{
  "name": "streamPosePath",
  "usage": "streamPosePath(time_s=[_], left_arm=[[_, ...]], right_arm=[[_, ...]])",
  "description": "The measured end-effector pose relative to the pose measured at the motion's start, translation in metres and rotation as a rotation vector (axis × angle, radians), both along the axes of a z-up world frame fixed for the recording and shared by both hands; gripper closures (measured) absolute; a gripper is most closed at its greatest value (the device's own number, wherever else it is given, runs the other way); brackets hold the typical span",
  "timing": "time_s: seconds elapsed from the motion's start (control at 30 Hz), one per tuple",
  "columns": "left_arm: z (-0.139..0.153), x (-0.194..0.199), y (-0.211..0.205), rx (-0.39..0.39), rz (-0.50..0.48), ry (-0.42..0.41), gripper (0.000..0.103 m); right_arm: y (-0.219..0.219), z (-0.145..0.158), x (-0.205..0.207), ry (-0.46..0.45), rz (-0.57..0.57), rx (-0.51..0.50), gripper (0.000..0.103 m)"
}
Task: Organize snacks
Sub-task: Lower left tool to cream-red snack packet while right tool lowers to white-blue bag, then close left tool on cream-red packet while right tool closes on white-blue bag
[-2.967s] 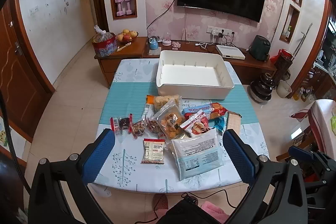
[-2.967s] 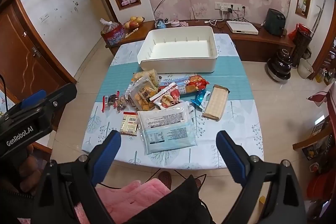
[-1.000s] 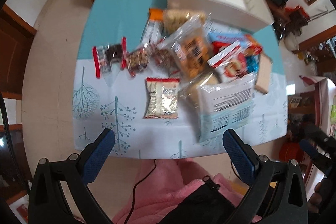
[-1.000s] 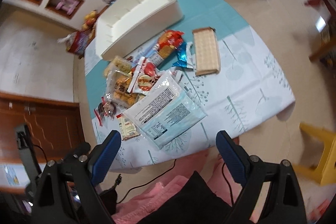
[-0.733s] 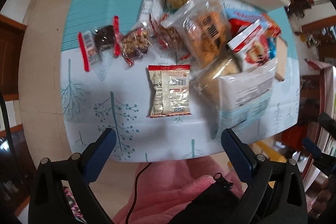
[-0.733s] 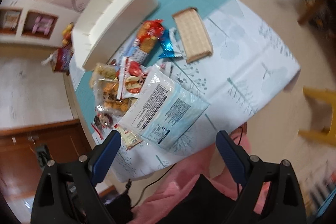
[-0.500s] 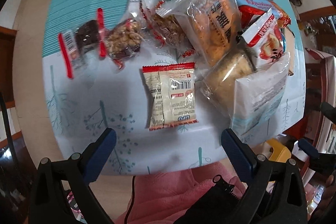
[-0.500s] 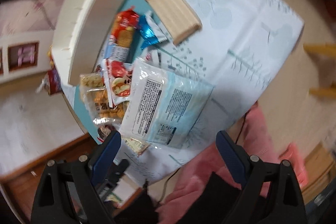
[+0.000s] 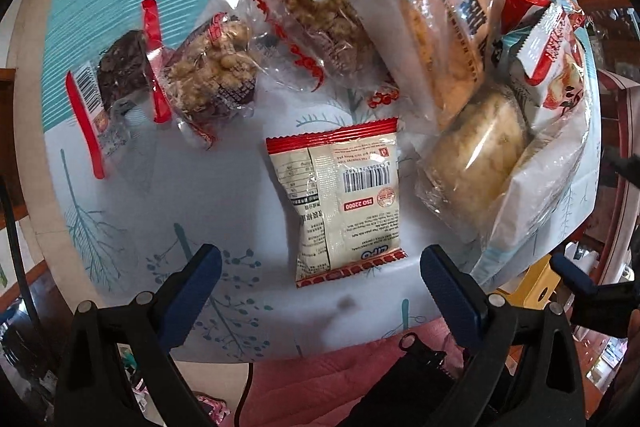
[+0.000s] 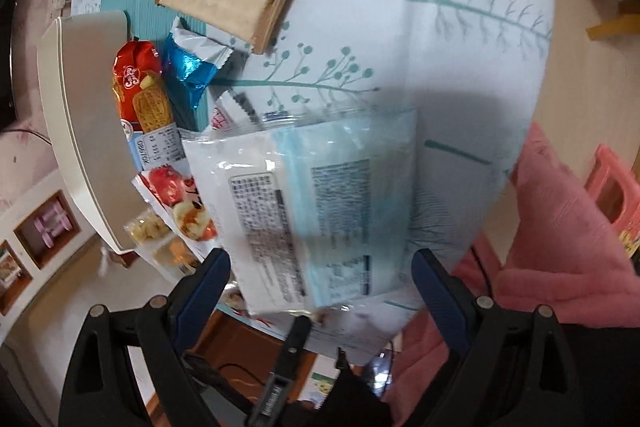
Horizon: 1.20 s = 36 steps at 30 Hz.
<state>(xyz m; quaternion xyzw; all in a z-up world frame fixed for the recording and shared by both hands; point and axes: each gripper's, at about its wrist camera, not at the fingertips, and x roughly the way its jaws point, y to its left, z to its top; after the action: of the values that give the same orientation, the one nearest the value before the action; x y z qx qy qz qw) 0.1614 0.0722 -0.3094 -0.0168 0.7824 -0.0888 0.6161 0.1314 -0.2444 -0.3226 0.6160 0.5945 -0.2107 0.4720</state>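
**Both grippers down over the snack pile, nothing picked yet**

Fingers (image 9: 192,279) of the left gripper (image 9: 320,271) are spread wide w/ nothing between the pads; they have just been closing a touch, but no packet is pinched. Right gripper (image 10: 316,275) is likewise spread wide and empty.

What changed: three secs ago both cams looked across the whole table from high up, w/ the white tub in full view. Now both have dropped close over the snacks and tipped downward, and the right view has rolled well round.

Left gripper sits just short of the small cream foil packet w/ red ends and a barcode (image 9: 344,199), which lies alone on the pale tree-print tablecloth (image 9: 168,187), apart from the clear-wrapped nut clusters (image 9: 208,75). Right gripper hovers at the near edge of the big flat pale-blue-and-white plastic pouch (image 10: 316,211); touching or not, can't tell (blur).

White plastic storage tub (image 10: 80,131) sits at the far side of the pile, only its wall showing.

Reading: approach done, pick stage starting. Prob. next: close on each target. Pouch overlaps other packs, so it may drag them.
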Motion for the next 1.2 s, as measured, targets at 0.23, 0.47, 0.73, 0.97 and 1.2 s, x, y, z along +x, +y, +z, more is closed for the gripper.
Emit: streamPosePath(time_s=[0.23, 0.47, 0.73, 0.97, 1.2], left_arm=[[-0.017, 0.012, 0.011, -0.009, -0.011, 0.035, 0.012], [-0.033, 0.034, 0.010, -0.024, -0.045, 0.065, 0.017], [-0.050, 0.055, -0.003, -0.026, -0.068, 0.076, 0.023], [-0.055, 0.063, -0.013, -0.006, -0.068, 0.074, 0.034], [-0.052, 0.074, -0.031, -0.013, -0.113, 0.054, 0.049]], right_arm=[[0.014, -0.009, 0.022, 0.035, 0.051, -0.014, 0.000], [0.033, -0.023, 0.036, 0.125, 0.102, -0.040, 0.000], [0.049, -0.044, 0.054, 0.192, 0.133, -0.064, 0.000], [0.052, -0.054, 0.061, 0.217, 0.162, -0.084, 0.002], [0.041, -0.046, 0.055, 0.213, 0.165, -0.083, 0.011]])
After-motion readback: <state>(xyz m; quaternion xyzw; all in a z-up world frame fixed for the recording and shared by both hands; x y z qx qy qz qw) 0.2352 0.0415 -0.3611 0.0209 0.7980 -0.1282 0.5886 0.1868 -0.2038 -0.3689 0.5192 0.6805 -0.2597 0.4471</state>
